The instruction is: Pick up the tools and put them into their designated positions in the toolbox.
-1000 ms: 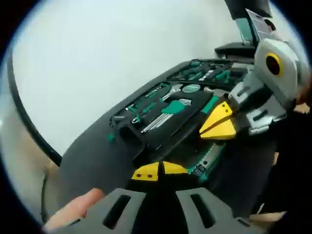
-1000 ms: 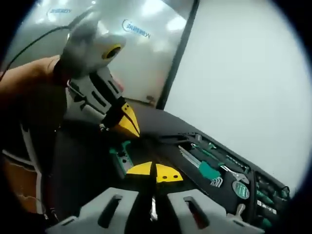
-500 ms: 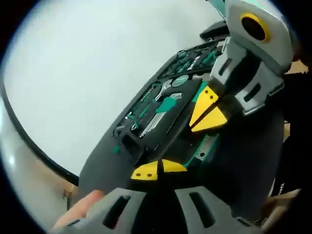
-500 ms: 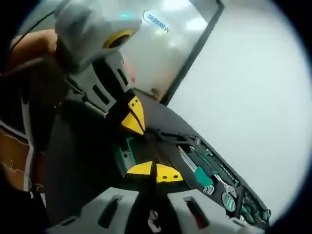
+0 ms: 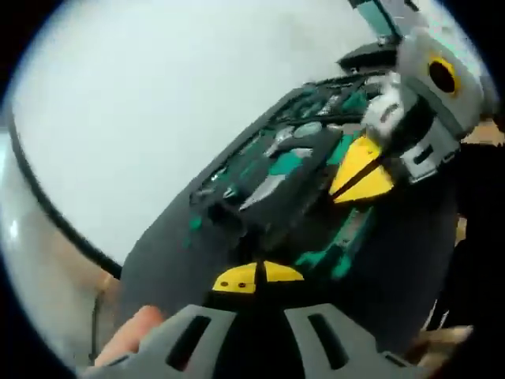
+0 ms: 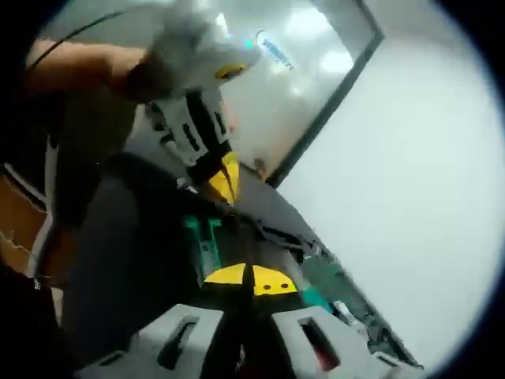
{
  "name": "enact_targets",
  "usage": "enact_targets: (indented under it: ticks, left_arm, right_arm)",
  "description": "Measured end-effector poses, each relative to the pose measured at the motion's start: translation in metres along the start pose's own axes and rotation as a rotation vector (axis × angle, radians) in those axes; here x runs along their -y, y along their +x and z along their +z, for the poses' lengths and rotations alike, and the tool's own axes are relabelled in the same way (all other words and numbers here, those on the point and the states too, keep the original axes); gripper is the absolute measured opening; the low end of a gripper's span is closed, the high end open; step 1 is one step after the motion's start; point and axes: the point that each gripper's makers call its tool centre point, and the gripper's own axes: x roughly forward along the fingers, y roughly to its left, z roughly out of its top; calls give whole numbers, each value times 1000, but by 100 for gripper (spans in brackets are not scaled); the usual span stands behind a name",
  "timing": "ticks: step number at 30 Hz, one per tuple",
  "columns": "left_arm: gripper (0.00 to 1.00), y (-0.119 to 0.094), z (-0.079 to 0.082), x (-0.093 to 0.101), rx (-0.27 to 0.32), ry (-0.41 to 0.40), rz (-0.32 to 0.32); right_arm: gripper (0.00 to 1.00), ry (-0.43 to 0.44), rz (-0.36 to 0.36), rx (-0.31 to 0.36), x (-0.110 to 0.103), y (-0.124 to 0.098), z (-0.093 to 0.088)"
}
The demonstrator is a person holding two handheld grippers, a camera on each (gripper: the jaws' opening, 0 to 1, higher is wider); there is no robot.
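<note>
Our left gripper (image 5: 258, 276) and right gripper (image 6: 252, 279) both have their yellow tips pressed together with nothing between them, each hanging over the dark grey bench (image 5: 173, 245). Just past the left tips a green-handled tool (image 5: 335, 253) lies on the bench beside the open toolbox (image 5: 268, 170), whose tray of green and silver tools runs toward the bench's far edge (the picture is blurred, so we cannot tell them apart). Behind the bench stand a plain white wall (image 6: 410, 181) and a frosted glass panel (image 6: 292, 71) in a dark frame.
</note>
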Motion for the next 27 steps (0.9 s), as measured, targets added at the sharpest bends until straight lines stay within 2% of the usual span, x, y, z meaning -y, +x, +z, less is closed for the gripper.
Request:
enact_targets:
  ticks: [2, 3, 5, 6, 7, 8, 9, 10, 11, 12, 13, 14, 17, 20, 21, 22, 24, 25, 26, 27]
  left_arm:
    - [0, -7, -21, -8, -64, 28, -24]
    - [0, -7, -23, -9, -60, 13, -32]
    - [0, -7, -14, 7, -16, 31, -87]
    - [0, -7, -12, 13, -18, 32, -92]
    - [0, -4, -14, 18, -39, 69, -106]
    - [0, 0, -18, 22, -71, 111, -117]
    - [0, 3, -11, 24, -38, 166, -110]
    - [0, 3, -11, 22, -56, 172, -90]
    - [0, 3, -9, 26, -52, 175, -111]
    - [0, 5, -7, 29, -59, 174, -101]
    - [0, 5, -7, 29, -72, 207, -89]
    - [0, 5, -7, 27, -80, 201, -80]
    - [0, 4, -1, 32, -84, 283, -32]
    - [0, 8, -2, 31, -118, 371, 9]
    - [0, 8, -1, 32, -117, 365, 10]
    - [0, 8, -2, 29, -119, 323, 16]
    - [0, 3, -2, 30, -111, 232, -23]
    - [0, 2, 5, 28, -62, 146, -16]
    - [0, -2, 17, 25, 27, 58, -4]
    - [0, -1, 23, 28, 77, -3, -19]
  right_arm:
    - [0, -11, -62, 16, 26, -17, -4]
    - [0, 4, -105, 33, 39, -22, -7]
    - [0, 14, -179, 46, 55, -29, -19]
    - [0, 12, -206, 22, 59, -32, -29]
    - [0, -38, -225, -1, 60, -33, -29]
    - [0, -69, -222, 71, 56, -34, -11]
    - [0, -77, -239, 108, 55, -37, -3]
    - [0, -128, -246, 93, 54, -38, -4]
    - [0, -153, -255, 64, 54, -28, -12]
    - [0, -142, -261, 42, 57, -27, -18]
    - [0, -110, -268, 23, 63, -26, -25]
    - [0, -66, -285, 22, 69, -27, -28]
    - [0, 11, -320, 14, 80, -35, -30]
    - [0, -5, -307, 5, 73, -32, -31]
    - [0, -45, -297, 3, 69, -31, -29]
    - [0, -59, -292, 2, 67, -32, -28]
    - [0, -68, -287, -3, 66, -35, -26]
    - [0, -71, -286, -4, 66, -37, -25]
    - [0, -72, -285, -5, 66, -38, -25]
    - [0, -71, -283, -8, 66, -33, -27]
